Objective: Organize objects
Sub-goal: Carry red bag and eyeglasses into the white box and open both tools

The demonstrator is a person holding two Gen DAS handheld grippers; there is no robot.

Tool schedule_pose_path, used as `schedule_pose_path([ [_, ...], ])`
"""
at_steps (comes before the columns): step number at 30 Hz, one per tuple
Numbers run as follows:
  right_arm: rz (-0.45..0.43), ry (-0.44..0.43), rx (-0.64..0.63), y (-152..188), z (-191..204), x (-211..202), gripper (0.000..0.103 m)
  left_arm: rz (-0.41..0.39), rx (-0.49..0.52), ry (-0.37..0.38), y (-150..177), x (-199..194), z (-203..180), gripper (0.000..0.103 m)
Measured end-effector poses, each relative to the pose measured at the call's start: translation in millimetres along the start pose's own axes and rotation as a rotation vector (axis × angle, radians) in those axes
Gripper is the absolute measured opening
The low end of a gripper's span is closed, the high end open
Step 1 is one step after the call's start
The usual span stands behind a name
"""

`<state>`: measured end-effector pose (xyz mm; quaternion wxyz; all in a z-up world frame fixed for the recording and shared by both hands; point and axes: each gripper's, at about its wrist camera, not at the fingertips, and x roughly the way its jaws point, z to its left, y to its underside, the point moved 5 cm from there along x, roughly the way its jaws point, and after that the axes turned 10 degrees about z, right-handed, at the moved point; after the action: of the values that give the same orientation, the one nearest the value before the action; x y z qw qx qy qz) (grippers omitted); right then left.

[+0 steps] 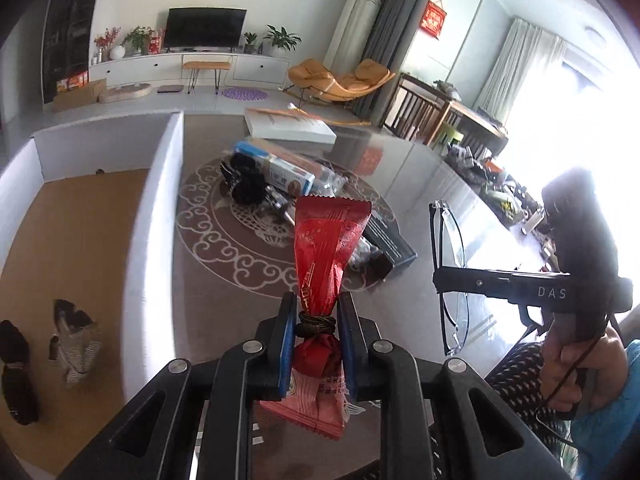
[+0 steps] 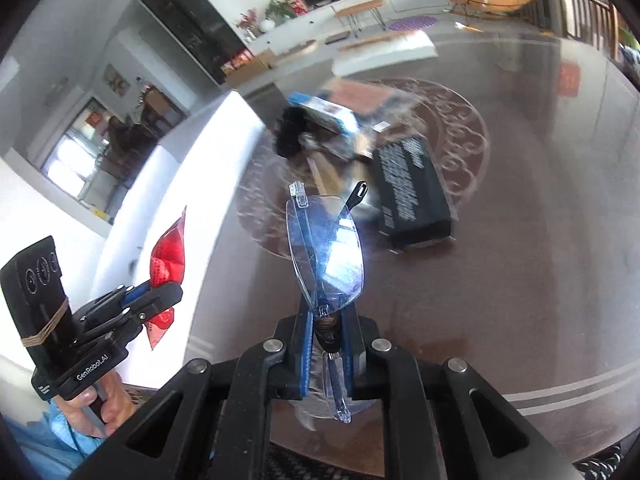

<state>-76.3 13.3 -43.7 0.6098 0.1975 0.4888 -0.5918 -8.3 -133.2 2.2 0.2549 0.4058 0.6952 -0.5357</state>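
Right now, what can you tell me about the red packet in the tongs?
The red packet is a shiny, crinkly wrapper, like plastic foil, with gold printing and a zigzag-cut end. It stands nearly upright, held off the table. The left tongs are shut on it near its middle, blue pads pinching both sides so it bunches into a waist. A thin brown band wraps it there. Its paler lower end hangs below the tongs. Nothing else touches it. A white box is to its left.
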Motion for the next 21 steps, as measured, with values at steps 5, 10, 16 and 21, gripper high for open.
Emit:
schedule_pose_path([
  [5, -0.038, -0.139, -0.136, -27.0, 100.4, -7.4, 0.013, -0.075, -0.086, -0.099, -9.7, -58.5, 58.7, 0.020],
  [10, 0.018, -0.281, -0.241, -43.7, 201.4, 19.8, 0.013, -0.054, -0.194, -0.309, 4.1, -86.4, 143.4, 0.020],
  [16, 0.206, -0.212, -0.343, -31.5, 273.9, 116.4, 0.020, 0.143, -0.343, -0.582, 44.1, -72.5, 238.6, 0.069],
  [21, 0.113, -0.021, -0.441, -14.1, 273.1, 124.4, 0.045, 0.107, -0.422, -0.606, 57.5, -81.1, 257.6, 0.081],
])
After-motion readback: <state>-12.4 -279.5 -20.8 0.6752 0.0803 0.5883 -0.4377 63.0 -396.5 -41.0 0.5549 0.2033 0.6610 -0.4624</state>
